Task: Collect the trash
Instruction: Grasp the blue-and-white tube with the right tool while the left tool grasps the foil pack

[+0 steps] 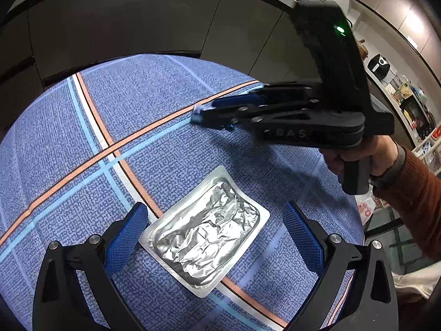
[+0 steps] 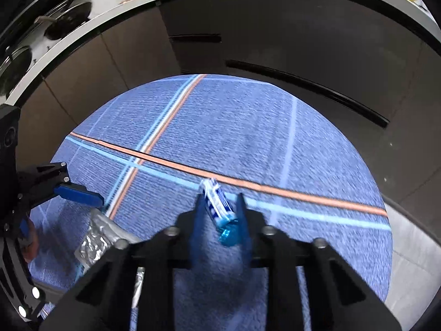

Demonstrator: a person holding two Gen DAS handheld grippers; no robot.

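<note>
A crumpled silver foil blister pack [image 1: 205, 229] lies flat on the round table with the blue cloth [image 1: 154, 104]. My left gripper [image 1: 217, 231] is open, with its blue pads on either side of the pack, just above it. My right gripper [image 2: 219, 209] is shut on a small blue and white tube [image 2: 219, 207] with a clear blue cap, held above the cloth. In the left wrist view the right gripper [image 1: 204, 113] shows at the upper right with the tube's end [image 1: 198, 113] sticking out. The foil pack [image 2: 95, 241] also shows at the lower left of the right wrist view.
The cloth has orange, white and light blue stripes crossing [image 1: 110, 151]. Dark cabinet fronts [image 1: 124, 19] stand behind the table. A stove top [image 2: 41, 27] and a counter lie beyond. Shelves with appliances [image 1: 397, 88] stand at the far right.
</note>
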